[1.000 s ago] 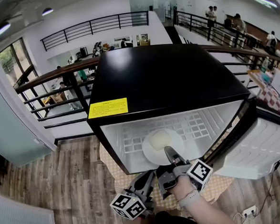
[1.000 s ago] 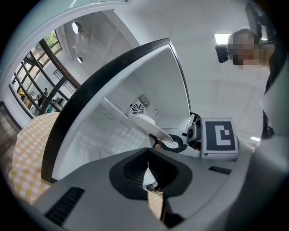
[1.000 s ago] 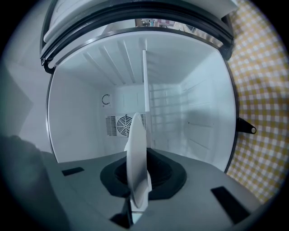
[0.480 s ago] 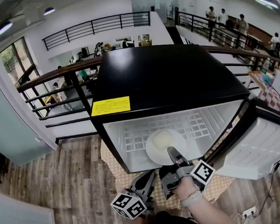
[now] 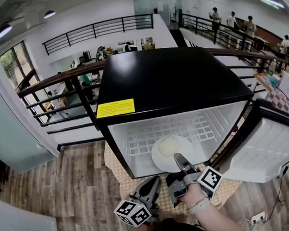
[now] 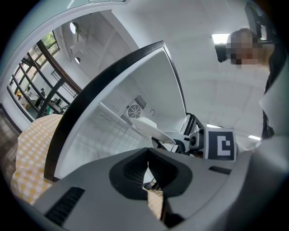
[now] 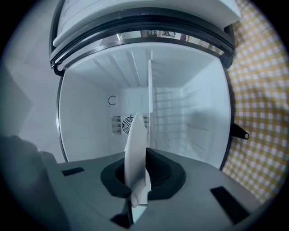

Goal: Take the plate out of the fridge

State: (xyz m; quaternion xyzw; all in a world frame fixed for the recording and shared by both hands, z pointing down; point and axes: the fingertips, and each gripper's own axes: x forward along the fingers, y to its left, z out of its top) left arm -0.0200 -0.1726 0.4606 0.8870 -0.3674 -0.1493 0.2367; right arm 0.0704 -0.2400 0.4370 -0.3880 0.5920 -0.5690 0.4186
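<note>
A black-topped fridge (image 5: 171, 81) stands open, its white inside facing me. A white plate (image 5: 167, 148) lies on the wire shelf (image 5: 141, 140) near the front. My right gripper (image 5: 179, 160) is shut on the plate's near rim. In the right gripper view the plate (image 7: 137, 144) stands edge-on between the jaws of the right gripper (image 7: 139, 178). My left gripper (image 5: 153, 183) hangs below the fridge opening, to the left of the right one, shut and holding nothing. The left gripper (image 6: 148, 168) looks toward the plate (image 6: 146, 124) and the right gripper's marker cube (image 6: 220, 144).
The fridge door (image 5: 265, 148) is swung open to the right. A yellow checked cloth (image 5: 224, 192) lies under the fridge on the wooden floor (image 5: 76, 191). A black railing (image 5: 59, 89) runs behind the fridge. A fan grille (image 7: 122, 125) sits in the fridge's back wall.
</note>
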